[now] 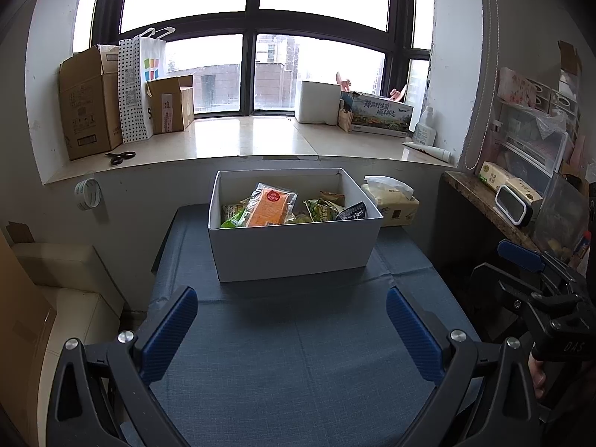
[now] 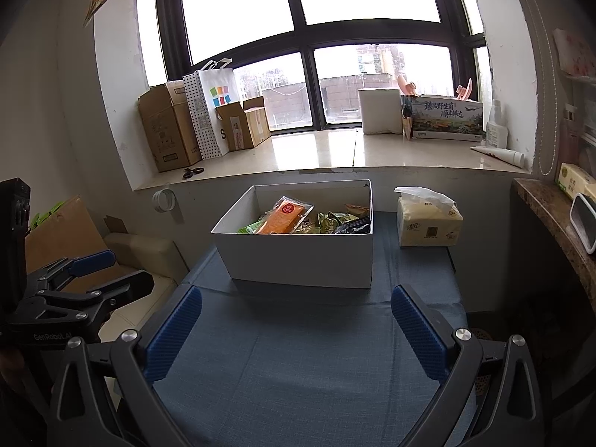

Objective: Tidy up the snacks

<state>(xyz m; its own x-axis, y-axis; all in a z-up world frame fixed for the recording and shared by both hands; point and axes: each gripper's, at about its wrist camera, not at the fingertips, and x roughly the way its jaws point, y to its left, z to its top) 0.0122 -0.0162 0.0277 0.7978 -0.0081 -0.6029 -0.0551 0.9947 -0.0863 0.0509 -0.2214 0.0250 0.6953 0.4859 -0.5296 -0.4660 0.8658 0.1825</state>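
While both grippers hang over the blue cloth of the table (image 1: 298, 354), neither one holds anything. The left gripper (image 1: 291, 320) has its two blue pads wide apart, w/ only bare cloth between them. The right gripper (image 2: 297, 320) is spread just as wide, also w/ nothing in it. In the left wrist view the right gripper shows at the right edge, beside the table, and a bit of the person's hand (image 1: 538, 374) is seen under it. In the right wrist view the left gripper shows at the left edge.

The white box (image 1: 294, 247) stands on the table, well ahead of both grippers, approx. in the middle, its top open. The snacks lie inside it: an orange packet (image 1: 269, 206) leans tilted on top of the others, green packets (image 1: 320, 210) are just beside it, and a dark packet (image 1: 353, 211) sits at the right wall of the box. What is under them cannot be told.

A tissue pack (image 1: 395, 205) stands on the table just right of the box, one tissue sticking up. Behind the table is the window sill (image 1: 257, 138), w/ cardboard boxes (image 1: 91, 104), a paper bag (image 1: 141, 85) and scissors (image 1: 121, 156) at the left, and a white foam box (image 1: 316, 102) and a printed carton (image 1: 380, 117) at the right.
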